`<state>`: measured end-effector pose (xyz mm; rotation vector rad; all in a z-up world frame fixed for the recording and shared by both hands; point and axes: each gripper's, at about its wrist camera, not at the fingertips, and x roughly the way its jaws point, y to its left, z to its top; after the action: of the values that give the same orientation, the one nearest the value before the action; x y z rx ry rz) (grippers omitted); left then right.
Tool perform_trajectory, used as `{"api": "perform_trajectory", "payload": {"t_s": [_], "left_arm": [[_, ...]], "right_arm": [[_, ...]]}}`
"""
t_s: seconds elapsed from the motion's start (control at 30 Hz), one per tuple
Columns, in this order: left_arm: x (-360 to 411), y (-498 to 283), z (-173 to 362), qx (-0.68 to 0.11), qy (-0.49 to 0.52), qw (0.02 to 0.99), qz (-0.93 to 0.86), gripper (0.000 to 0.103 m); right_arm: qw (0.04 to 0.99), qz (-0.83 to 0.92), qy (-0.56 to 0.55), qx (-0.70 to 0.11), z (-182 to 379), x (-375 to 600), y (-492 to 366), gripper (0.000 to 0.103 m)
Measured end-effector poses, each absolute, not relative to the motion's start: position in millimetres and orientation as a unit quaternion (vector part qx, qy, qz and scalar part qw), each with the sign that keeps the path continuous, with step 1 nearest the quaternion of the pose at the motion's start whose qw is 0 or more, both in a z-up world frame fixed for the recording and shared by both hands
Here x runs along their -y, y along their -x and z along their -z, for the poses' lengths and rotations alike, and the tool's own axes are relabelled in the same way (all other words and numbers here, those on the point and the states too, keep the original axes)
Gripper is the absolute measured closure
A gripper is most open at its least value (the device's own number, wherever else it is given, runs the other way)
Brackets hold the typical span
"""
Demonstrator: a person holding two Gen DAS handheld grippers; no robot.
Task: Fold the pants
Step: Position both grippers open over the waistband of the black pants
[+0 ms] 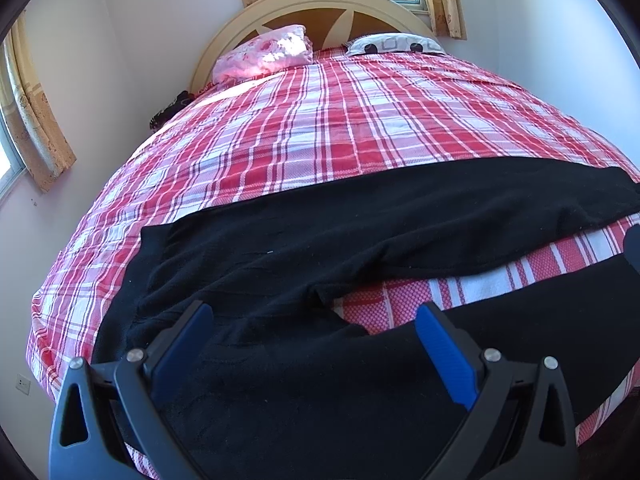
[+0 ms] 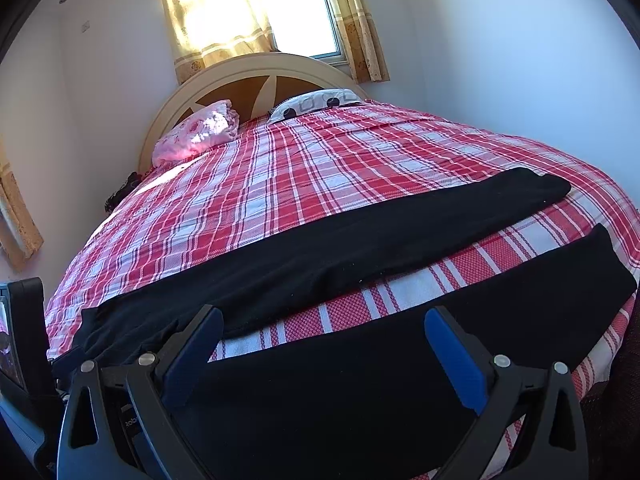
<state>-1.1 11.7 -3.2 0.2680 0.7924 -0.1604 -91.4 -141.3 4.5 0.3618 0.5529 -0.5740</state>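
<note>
Black pants (image 1: pixel 304 248) lie spread flat across the near part of a bed, waist at the left, two legs running right with a strip of sheet between them. My left gripper (image 1: pixel 314 320) is open, its blue pads (image 1: pixel 444 352) hovering over the waist and crotch area, holding nothing. In the right wrist view the pants (image 2: pixel 360 240) show both legs; the near leg (image 2: pixel 440 344) lies under my right gripper (image 2: pixel 324 324), which is open and empty. The far leg's cuff (image 2: pixel 548 190) ends at the right.
The bed has a red and white plaid sheet (image 1: pixel 320 120). A pink pillow (image 1: pixel 268 54) and a patterned pillow (image 1: pixel 396 44) lie by the headboard (image 1: pixel 320 0). The left gripper's body (image 2: pixel 24 340) shows at the left edge. The bed's near edge drops off close below.
</note>
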Motion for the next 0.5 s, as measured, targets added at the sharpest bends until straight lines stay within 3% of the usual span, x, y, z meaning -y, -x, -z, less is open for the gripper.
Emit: {"api": "perform_trajectory", "payload": {"t_s": [0.5], "left_arm": [[-9.8,3.1,1.8,-0.385,-0.128,0.911,0.079,0.0]], "right_arm": [[0.907,0.278,-0.173,-0.265,-7.6,138.6,94.4,0.001]]}}
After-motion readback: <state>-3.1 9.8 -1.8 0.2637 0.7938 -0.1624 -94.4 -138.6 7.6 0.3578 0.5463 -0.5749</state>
